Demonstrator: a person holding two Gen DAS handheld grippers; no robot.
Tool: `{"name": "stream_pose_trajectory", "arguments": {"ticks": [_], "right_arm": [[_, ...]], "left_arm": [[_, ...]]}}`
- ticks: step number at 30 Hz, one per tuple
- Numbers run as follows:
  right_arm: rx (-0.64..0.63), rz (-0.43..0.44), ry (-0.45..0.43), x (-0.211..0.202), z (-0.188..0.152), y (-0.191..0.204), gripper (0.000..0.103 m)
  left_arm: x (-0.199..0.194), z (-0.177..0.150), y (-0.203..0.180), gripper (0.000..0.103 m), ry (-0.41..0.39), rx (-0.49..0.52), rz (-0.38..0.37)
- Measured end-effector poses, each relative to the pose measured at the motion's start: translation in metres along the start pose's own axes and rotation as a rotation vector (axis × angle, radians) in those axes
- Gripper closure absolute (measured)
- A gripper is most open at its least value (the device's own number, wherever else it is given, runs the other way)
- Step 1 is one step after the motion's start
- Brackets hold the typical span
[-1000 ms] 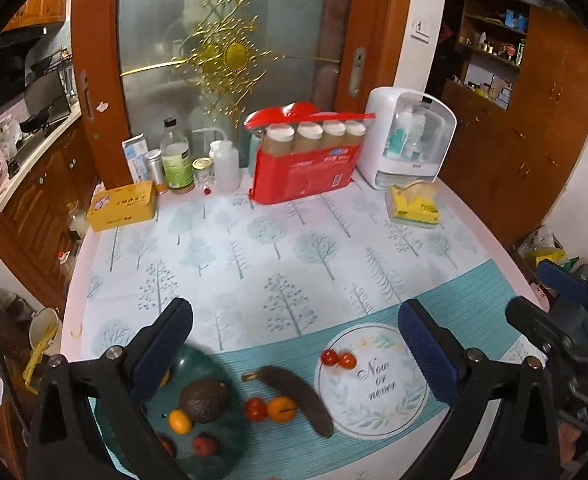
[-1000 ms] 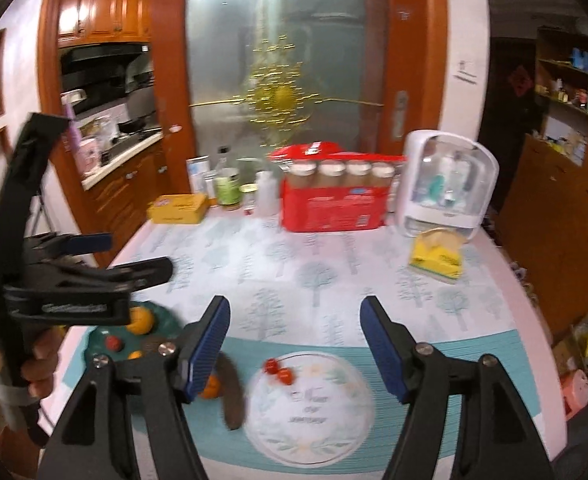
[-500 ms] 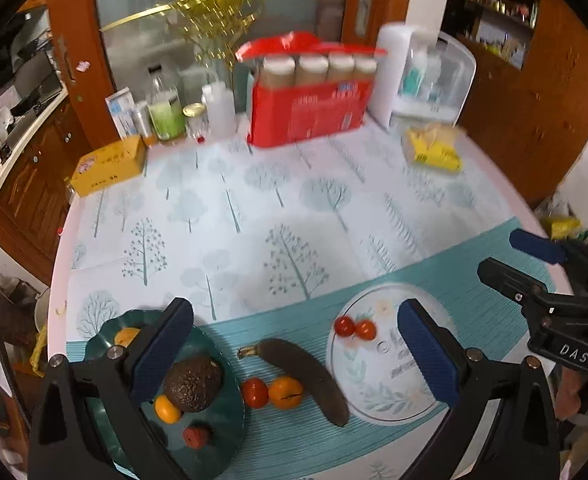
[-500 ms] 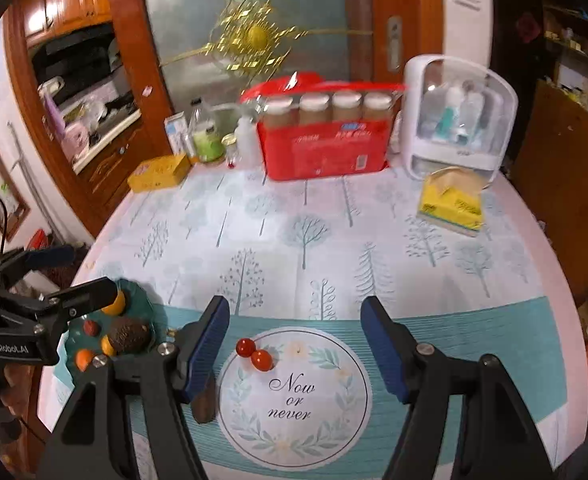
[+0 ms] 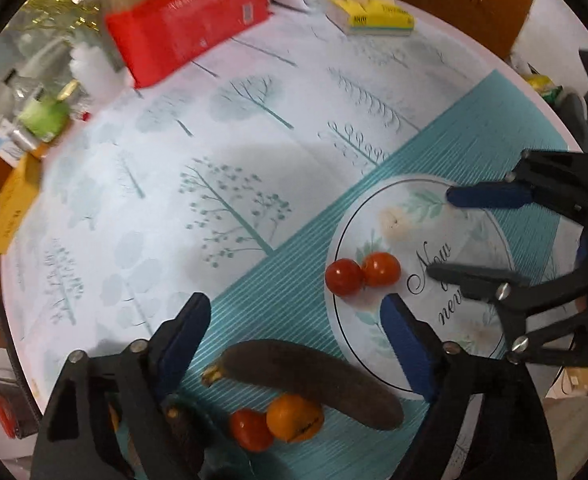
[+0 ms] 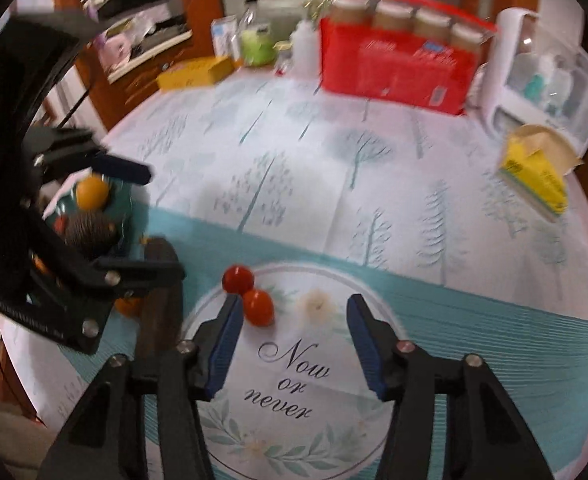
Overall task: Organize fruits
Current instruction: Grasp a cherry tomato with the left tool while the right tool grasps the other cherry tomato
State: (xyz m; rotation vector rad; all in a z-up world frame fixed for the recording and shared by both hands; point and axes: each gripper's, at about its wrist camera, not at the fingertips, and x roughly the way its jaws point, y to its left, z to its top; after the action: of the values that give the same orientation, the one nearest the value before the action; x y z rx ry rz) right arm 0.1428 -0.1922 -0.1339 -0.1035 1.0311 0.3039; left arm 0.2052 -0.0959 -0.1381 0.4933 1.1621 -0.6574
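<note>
Taking the printed circle (image 6: 294,364) on the table (image 6: 325,152) as the mark and going left to right: well left of it sits the green plate (image 6: 122,207), already holding an orange fruit (image 6: 92,192) and a dark avocado (image 6: 92,229). Between plate and circle lie a blackened banana (image 5: 313,384), with a tomato (image 5: 250,430) and an orange (image 5: 294,418) touching each other on its near side. The left tongs (image 5: 297,344) hang wide open and empty over the banana's stem end. On the circle's left edge two cherry tomatoes (image 5: 361,276) sit touching. The right tongs (image 6: 292,348) are also spread wide and hold nothing, hovering over the circle with the nearer tomato just beside the left pad. The step in hand looks like a pick, each tool closing on loose fruit for the plate. To do it well, centre the right tongs on one tomato only, come down so the pads meet its widest part, and squeeze gently, since the round skin could squirt out or nudge its neighbour away. For the banana, grip across the middle of its width, not the tip, as it looks soft.
</note>
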Motion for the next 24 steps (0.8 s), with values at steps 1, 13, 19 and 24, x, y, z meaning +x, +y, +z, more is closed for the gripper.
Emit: {"name": "stream_pose_trajectory", "arguments": {"ticks": [1, 13, 19, 24], "right_arm": [[-0.014, 0.008, 0.011, 0.007, -0.002, 0.002, 0.054], [-0.030, 0.079, 0.067, 0.053, -0.006, 0.008, 0.062], [-0.021, 0.121, 0.070, 0.059, -0.005, 0.008, 0.078], [-0.007, 0.087, 0.061, 0.052, -0.009, -0.002, 0.078]], "left_arm": [[0.007, 0.002, 0.002, 0.024, 0.014, -0.004, -0.023], [0.042, 0.006, 0.013, 0.033, 0.096, -0.046, -0.141], [0.047, 0.011, 0.010, 0.040, 0.102, -0.052, -0.170], [0.054, 0.016, 0.006, 0.048, 0.110, -0.062, -0.186]]}}
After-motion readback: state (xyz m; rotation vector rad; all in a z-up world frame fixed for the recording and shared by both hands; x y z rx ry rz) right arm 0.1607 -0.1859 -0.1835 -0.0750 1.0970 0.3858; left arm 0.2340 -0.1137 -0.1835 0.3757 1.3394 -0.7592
